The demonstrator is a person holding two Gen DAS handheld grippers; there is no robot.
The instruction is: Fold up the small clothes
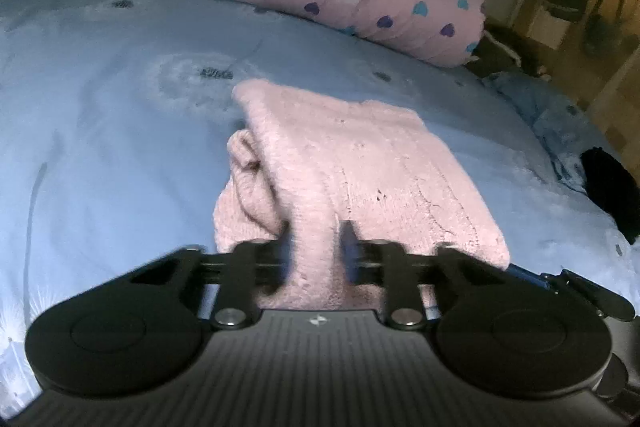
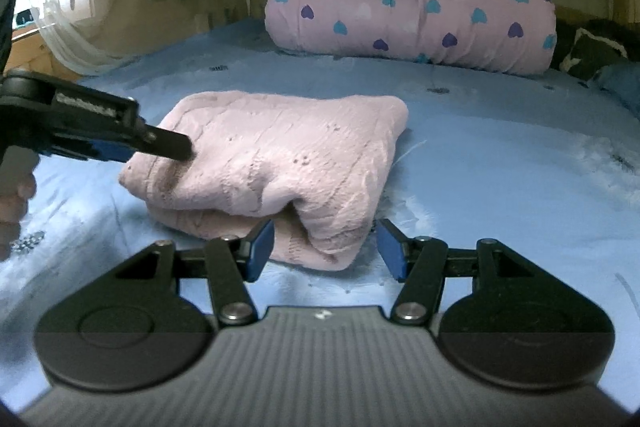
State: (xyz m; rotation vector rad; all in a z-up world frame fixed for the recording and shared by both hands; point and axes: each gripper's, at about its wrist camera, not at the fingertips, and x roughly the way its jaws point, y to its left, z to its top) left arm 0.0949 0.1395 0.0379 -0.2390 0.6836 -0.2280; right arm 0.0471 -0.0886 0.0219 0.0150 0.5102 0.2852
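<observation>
- Lying folded on the blue bed sheet [image 2: 500, 155], the pink knitted garment [image 2: 280, 163] forms a thick, roughly rectangular bundle near the middle of the bed.
- Left gripper [image 1: 314, 239]: jaws nearly closed, pinching a raised ridge of the garment [image 1: 360, 163] at its near edge; the knit fills the narrow gap between the fingers. In the right wrist view the same gripper [image 2: 176, 147] reaches in from the left, tips pressed into the bundle's left end.
- Right gripper [image 2: 326, 247]: jaws about half open. The near corner fold of the garment sits between the blue pads [image 2: 260, 247]; the left pad lies against the knit, the right pad stands apart from it. No grip is formed.
- A hand [image 2: 18, 195] shows at the left margin, below the left gripper body.
- Far end of the bed: a rolled pink quilt [image 2: 412, 7] with blue and purple hearts lies across the head edge, well apart from the garment.
</observation>
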